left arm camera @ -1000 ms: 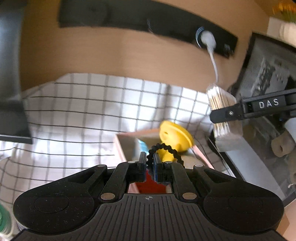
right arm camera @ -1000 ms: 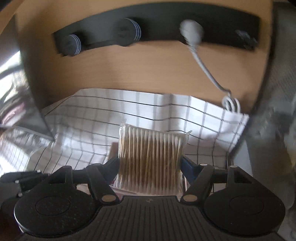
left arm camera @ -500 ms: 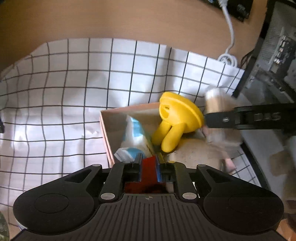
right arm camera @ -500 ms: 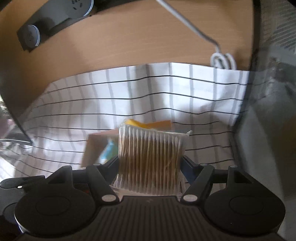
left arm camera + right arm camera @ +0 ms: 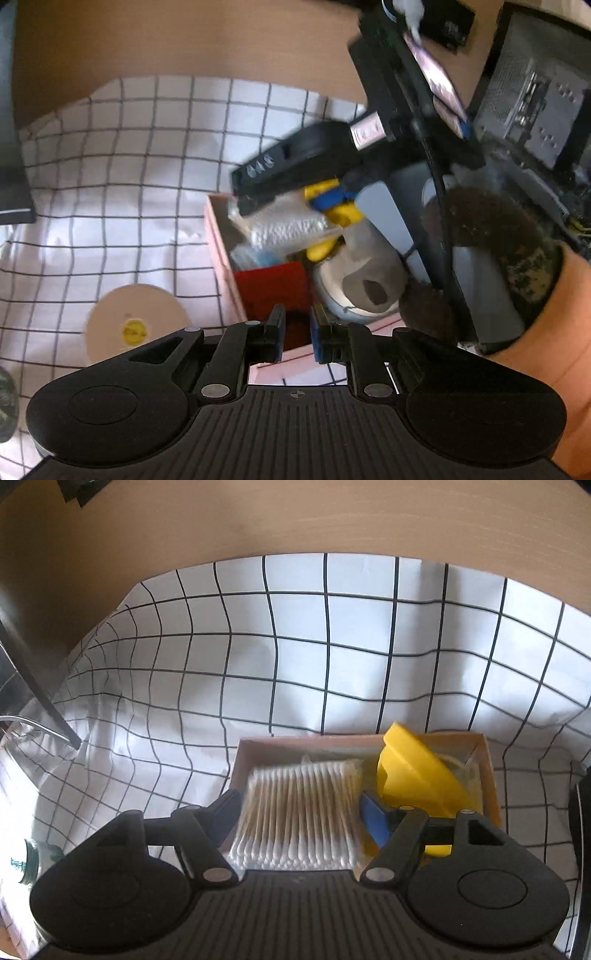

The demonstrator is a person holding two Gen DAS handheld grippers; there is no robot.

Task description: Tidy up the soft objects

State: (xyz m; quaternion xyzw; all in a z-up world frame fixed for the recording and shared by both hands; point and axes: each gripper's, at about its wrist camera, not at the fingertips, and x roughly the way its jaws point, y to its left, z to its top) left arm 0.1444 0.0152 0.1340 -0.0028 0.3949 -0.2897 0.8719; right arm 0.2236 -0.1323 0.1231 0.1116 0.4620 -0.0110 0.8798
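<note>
While my right gripper [image 5: 299,812] hung over the pink box [image 5: 489,775], its fingers were spread wide on either side of the pack of cotton swabs [image 5: 299,816]; I could not tell whether they gripped it. The pack lay above the box's left half, beside a yellow toy [image 5: 417,775]. My left gripper [image 5: 297,334] had its fingers slightly apart, holding nothing, above a red item [image 5: 273,291] at the box's near end on the checked cloth [image 5: 129,184].
</note>
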